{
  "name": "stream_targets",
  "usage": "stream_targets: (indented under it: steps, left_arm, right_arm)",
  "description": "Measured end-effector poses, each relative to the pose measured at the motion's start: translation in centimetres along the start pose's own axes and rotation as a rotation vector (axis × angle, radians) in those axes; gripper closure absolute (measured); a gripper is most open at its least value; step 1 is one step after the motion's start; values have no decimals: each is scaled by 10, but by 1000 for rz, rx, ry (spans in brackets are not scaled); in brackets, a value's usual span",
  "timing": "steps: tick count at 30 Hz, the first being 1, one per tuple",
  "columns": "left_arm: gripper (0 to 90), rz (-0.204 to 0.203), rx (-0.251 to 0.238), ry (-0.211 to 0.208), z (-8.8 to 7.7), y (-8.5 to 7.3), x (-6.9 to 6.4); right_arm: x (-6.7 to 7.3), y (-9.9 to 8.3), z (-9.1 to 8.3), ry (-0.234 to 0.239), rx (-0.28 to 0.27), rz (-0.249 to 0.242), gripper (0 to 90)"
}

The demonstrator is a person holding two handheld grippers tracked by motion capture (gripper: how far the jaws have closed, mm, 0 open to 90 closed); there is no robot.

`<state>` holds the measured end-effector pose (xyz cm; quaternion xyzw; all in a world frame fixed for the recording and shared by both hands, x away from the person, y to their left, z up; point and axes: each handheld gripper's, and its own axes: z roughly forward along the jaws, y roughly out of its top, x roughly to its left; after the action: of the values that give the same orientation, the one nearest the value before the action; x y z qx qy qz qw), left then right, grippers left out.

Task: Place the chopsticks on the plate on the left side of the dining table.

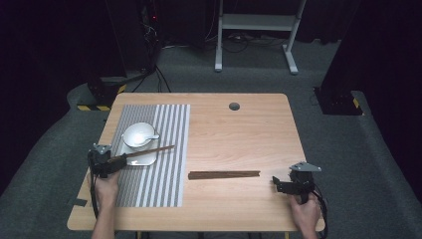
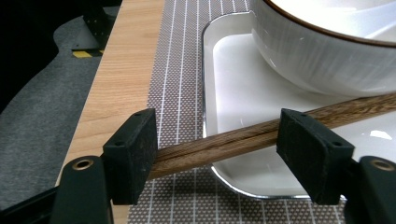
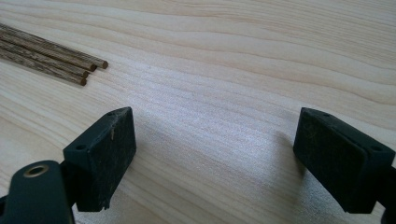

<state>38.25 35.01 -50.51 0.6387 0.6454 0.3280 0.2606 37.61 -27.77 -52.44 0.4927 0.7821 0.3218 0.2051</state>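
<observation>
Nearest to us, our left gripper (image 2: pixel 217 154) has its jaws spread wide, with a pair of wooden chopsticks (image 2: pixel 261 133) lying across the gap between them. The pads (image 2: pixel 133 151) stand at either side of the sticks; from the left gripper view we cannot be sure whether the near pad merely touches the wood, but nothing is pinched. The sticks rest on the rim of the white tray (image 2: pixel 208 98) and slant across it, their far ends out over the striped placemat (image 1: pixel 164 164).

We judge them light, stiff and smooth, apt to roll or scissor apart, so we would take both together near the thick end, squarely across the grain.

Just beyond stands the white bowl (image 2: pixel 327 51) on the tray, fragile and close enough to be knocked by a swinging stick. It is the main obstacle.

Farther right, our right gripper (image 3: pixel 215 158) hovers low over the bare table (image 3: pixel 233 70), jaws wide apart and empty, near a bundle of spare chopsticks (image 3: pixel 51 58) that lies well apart from the mat.
</observation>
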Motion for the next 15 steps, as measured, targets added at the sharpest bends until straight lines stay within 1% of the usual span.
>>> stream_targets:
  steps: [4, 7, 12, 15]
  left_arm:
    - [301, -3, -3, 3, -2, -3, 2]
    - [301, -14, -4, 2, -2, -4, 5]
    - [298, -13, -5, 11, -1, -1, 5]
    - [297, -13, 2, 15, 1, 2, 5]
  right_arm:
    - [0, 0, 0, 0, 0, 0, 129]
    - [0, 0, 0, 1, 0, -2, 128]
    - [0, 0, 0, 0, 0, 0, 129]
    - [0, 0, 0, 0, 0, 0, 129]
